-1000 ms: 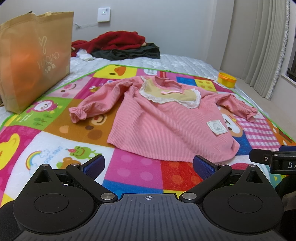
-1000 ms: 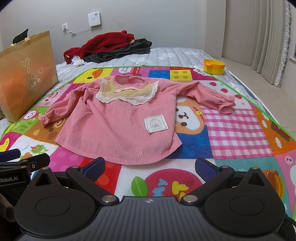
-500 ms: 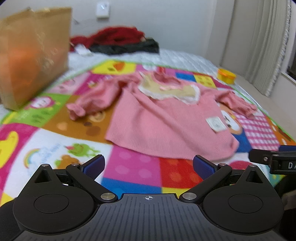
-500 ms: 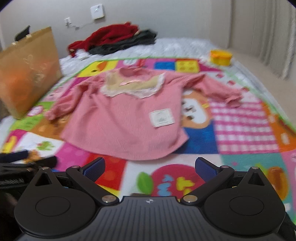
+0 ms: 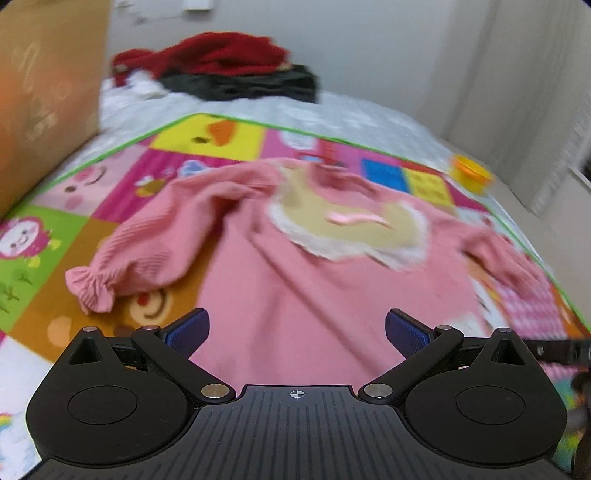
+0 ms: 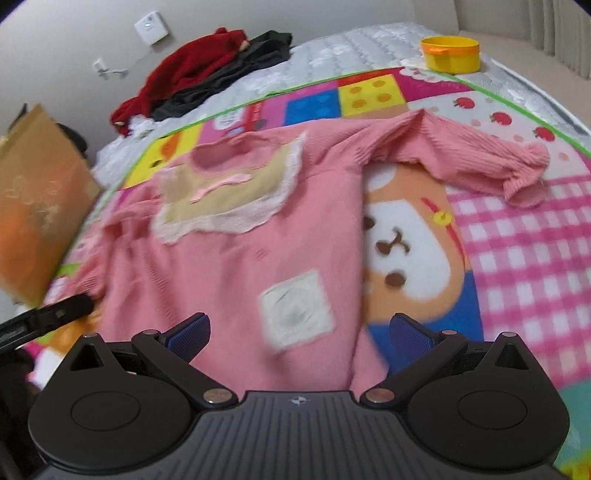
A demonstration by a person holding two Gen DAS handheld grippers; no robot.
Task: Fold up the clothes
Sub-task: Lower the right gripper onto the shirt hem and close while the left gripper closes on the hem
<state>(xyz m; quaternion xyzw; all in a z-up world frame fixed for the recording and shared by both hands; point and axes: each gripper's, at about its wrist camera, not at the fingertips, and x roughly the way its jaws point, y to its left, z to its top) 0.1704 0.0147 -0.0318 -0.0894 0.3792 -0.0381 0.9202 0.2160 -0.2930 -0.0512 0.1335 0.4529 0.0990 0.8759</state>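
Left wrist view: left gripper spread wide, nothing held. Pink ribbed child's top with lace bib collar seen spread flat just ahead, on colourful patchwork play mat; sleeves out, no fold seen.

Right wrist view: right gripper spread wide, nothing held, over hem of top. All folds judged outstanding.

A plain pale wall with a white switch plate rises behind the quilted bed; curtains hang alongside.
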